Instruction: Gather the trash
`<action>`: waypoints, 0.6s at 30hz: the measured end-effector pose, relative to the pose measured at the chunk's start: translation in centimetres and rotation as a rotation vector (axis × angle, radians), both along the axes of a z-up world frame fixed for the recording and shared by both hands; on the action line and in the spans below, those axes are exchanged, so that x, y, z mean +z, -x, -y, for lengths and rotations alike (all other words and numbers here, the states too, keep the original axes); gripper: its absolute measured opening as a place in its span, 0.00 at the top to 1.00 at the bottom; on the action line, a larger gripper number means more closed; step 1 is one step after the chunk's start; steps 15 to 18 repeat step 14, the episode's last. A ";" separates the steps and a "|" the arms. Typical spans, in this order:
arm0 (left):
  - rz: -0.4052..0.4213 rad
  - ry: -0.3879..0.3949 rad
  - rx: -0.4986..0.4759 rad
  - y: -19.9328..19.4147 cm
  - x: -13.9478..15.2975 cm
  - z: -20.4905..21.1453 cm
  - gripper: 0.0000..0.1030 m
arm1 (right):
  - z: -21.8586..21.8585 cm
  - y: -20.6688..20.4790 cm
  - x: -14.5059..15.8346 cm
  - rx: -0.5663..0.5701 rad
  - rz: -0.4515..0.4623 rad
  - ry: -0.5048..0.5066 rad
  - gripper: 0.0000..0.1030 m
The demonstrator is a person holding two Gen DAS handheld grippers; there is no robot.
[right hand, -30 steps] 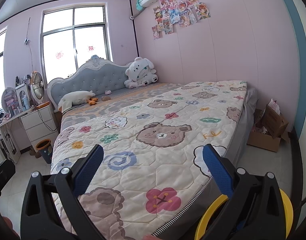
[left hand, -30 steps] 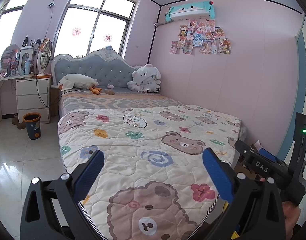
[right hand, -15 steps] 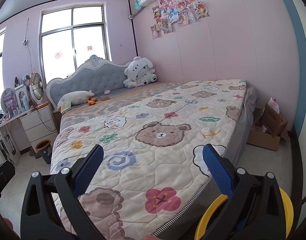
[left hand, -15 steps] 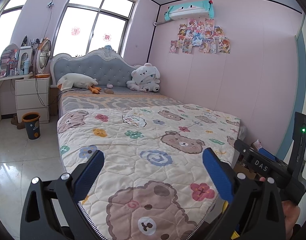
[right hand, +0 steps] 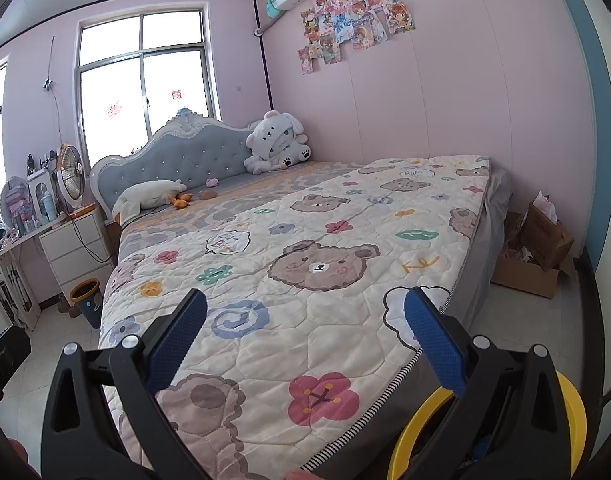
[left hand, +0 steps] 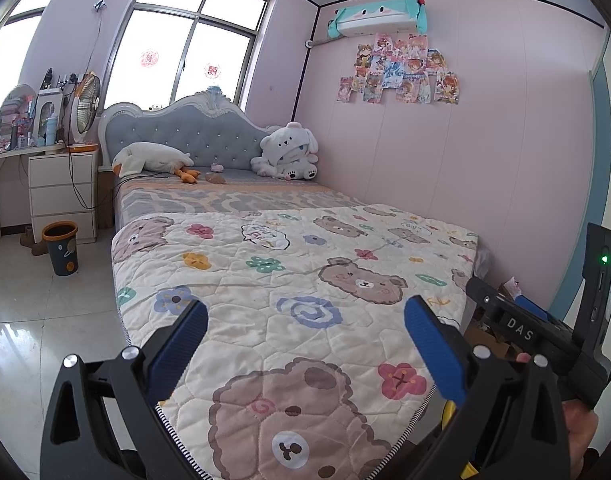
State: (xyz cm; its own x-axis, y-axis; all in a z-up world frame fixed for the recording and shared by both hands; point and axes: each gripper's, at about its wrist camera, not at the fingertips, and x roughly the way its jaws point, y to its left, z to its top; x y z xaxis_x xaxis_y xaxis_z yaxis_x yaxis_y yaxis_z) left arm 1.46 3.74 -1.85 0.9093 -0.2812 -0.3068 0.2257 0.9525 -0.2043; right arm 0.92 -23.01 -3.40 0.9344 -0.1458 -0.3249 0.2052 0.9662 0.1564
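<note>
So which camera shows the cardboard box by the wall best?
The right wrist view. There the cardboard box sits in the open on the floor past the bed's foot, flaps up. In the left wrist view only a sliver shows, hidden behind the bed corner and the right gripper.

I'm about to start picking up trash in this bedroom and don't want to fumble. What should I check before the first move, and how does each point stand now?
1. Left gripper open and empty: ok, jaws wide, nothing between them.
2. Right gripper open and empty: ok, same.
3. Trash located: cannot tell; two small items lie by the headboard, too small to identify.
4. Bin located: ok, waste bin stands on the floor by the white drawers; a yellow-rimmed container sits below the right gripper.
5. Bin has room: cannot tell, inside not visible.
6. Quilt free of litter: ok, none visible.
</note>
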 end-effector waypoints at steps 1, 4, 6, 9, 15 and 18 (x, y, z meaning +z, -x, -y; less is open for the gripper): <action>-0.001 0.000 0.000 0.0 0.0 0.0 0.08 | 0.0 0.0 0.0 0.000 0.000 0.001 0.08; -0.002 -0.001 -0.005 0.0 0.0 0.0 0.08 | 0.0 0.0 0.0 0.000 0.001 0.000 0.08; -0.001 -0.003 -0.002 0.0 0.0 0.1 0.08 | 0.0 0.0 0.0 -0.001 0.000 0.000 0.08; -0.003 -0.003 -0.004 -0.1 0.1 0.1 0.08 | 0.1 0.0 0.0 -0.001 -0.002 -0.001 0.08; -0.002 -0.007 -0.006 -0.1 0.1 0.1 0.08 | 0.1 0.0 -0.1 -0.001 -0.002 -0.004 0.08; -0.002 -0.007 -0.006 -0.1 0.1 0.1 0.08 | 0.1 0.0 -0.1 -0.001 -0.002 -0.004 0.08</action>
